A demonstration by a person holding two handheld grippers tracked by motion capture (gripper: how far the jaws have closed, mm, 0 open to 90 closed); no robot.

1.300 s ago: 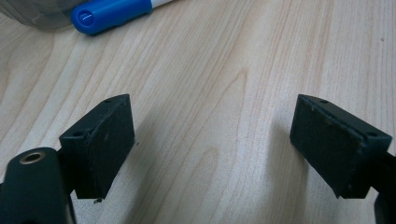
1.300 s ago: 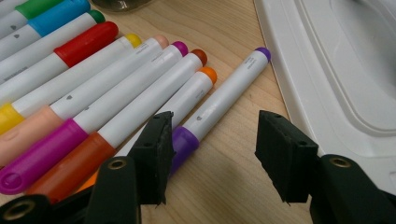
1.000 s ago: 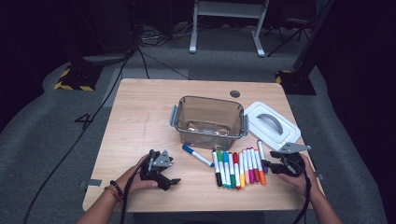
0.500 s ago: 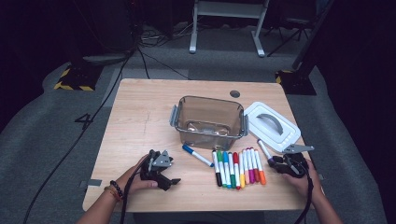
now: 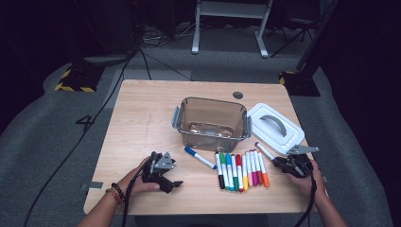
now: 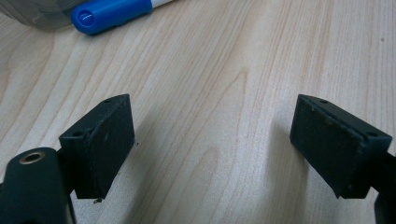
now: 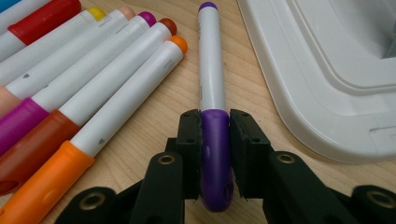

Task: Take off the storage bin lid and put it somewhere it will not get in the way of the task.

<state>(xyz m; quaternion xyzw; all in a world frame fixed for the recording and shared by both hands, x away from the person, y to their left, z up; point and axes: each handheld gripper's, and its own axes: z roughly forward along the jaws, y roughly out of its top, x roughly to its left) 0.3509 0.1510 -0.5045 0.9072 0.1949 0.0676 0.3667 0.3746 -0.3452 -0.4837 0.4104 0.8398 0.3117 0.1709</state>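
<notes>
The right gripper (image 5: 283, 162) sits at the lower right of the high view. Its jaws have just been closing and now clamp the purple marker (image 7: 211, 70). In the right gripper view the pads press both sides of the purple cap at the near end, and the white barrel runs straight away from the jaws. Gripping at the cap end probably lets the marker be lifted and carried lengthwise. The marker lies on the counter (image 5: 142, 118), in the gap between the row of markers (image 5: 241, 170) and the white lid (image 5: 276, 127). It is just beside both and, as far as I can tell, touches neither.

The left gripper (image 5: 165, 177) rests low at the lower left of the high view. Its jaws stand apart with nothing between them, just bare wood, likely waiting its turn. The blue marker (image 6: 112, 14) lies at the upper left of the left gripper view, ahead of those jaws and apart from them.

The clear plastic box (image 5: 213, 137) stands open at the centre of the high view, above the markers, and looks empty. It seems the likely place for the markers, with its lid laid flat to the right, handle up.

Two things crowd the held marker. The orange marker (image 7: 126, 107) lies close on the left of the right gripper view, and the lid's rim lies close on the right. A straight lift should clear both, while a sideways swing could knock the row.
</notes>
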